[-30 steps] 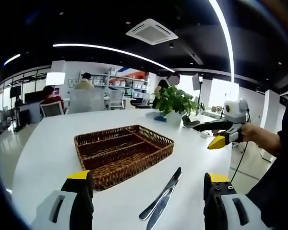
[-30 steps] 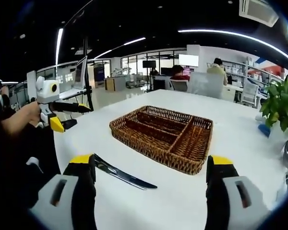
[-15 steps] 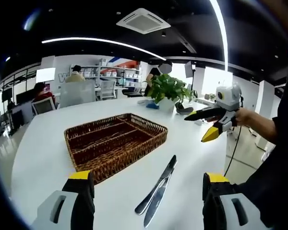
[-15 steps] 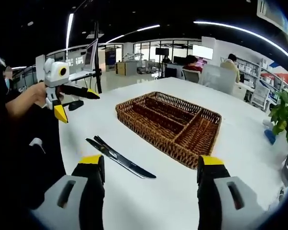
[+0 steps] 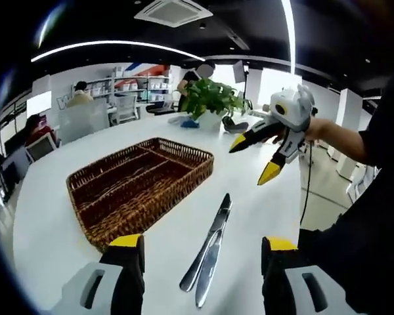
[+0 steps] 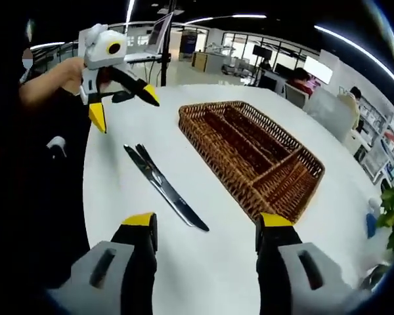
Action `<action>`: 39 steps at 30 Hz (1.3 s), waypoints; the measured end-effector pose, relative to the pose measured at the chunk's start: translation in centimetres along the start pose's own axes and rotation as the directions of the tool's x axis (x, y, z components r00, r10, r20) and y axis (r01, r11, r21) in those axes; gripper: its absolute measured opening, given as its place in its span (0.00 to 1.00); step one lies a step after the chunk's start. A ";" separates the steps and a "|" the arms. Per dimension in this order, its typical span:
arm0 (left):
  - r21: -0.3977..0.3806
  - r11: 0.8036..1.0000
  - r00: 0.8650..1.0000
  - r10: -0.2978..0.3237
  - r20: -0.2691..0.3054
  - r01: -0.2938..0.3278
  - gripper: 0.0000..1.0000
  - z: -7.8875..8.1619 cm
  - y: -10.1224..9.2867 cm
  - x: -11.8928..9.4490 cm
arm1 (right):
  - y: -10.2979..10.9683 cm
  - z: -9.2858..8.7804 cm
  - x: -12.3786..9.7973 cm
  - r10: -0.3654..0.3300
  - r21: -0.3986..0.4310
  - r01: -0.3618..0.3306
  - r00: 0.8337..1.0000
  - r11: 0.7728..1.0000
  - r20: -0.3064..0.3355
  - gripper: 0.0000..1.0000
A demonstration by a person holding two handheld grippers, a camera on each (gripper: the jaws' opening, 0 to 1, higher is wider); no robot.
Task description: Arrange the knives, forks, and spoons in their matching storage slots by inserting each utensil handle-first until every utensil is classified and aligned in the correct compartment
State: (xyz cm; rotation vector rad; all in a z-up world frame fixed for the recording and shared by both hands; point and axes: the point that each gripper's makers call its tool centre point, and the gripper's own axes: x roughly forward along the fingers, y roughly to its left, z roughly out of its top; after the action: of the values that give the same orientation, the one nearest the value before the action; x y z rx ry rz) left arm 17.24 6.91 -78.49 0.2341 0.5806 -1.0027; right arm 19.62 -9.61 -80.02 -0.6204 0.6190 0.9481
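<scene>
Your left gripper (image 5: pixel 200 244) and right gripper (image 6: pixel 205 223) both hover with jaws spread wide and empty above the white table (image 5: pixel 46 216), where two knives (image 5: pixel 208 252) lie side by side just beside the wicker tray (image 5: pixel 139 185).

No text, label, brand or number can be read anywhere in either view.

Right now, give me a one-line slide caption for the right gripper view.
Open right gripper above two knives beside an empty wicker tray; left gripper open nearby.
</scene>
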 end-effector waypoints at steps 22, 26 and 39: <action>0.091 0.992 0.958 -0.061 -0.282 0.090 0.37 -2.7 -0.1 4.3 | 0.0 -2.6 4.2 0.153 -0.278 -0.213 0.963 0.937 -0.222 0.37; 0.098 0.989 0.945 -0.078 -0.319 0.114 0.33 -3.0 -0.3 5.0 | 0.0 -3.0 4.7 0.161 -0.313 -0.236 0.956 0.920 -0.245 0.34; 0.076 0.989 0.922 -0.092 -0.376 0.130 0.24 -3.9 0.2 6.6 | 0.5 -3.7 6.3 0.201 -0.431 -0.331 0.926 0.840 -0.319 0.23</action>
State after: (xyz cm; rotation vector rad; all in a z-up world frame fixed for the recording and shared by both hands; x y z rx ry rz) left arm 18.70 3.87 -85.40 0.4920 0.8987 -1.1072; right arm 21.18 -8.64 -87.11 -1.1392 0.7239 1.3154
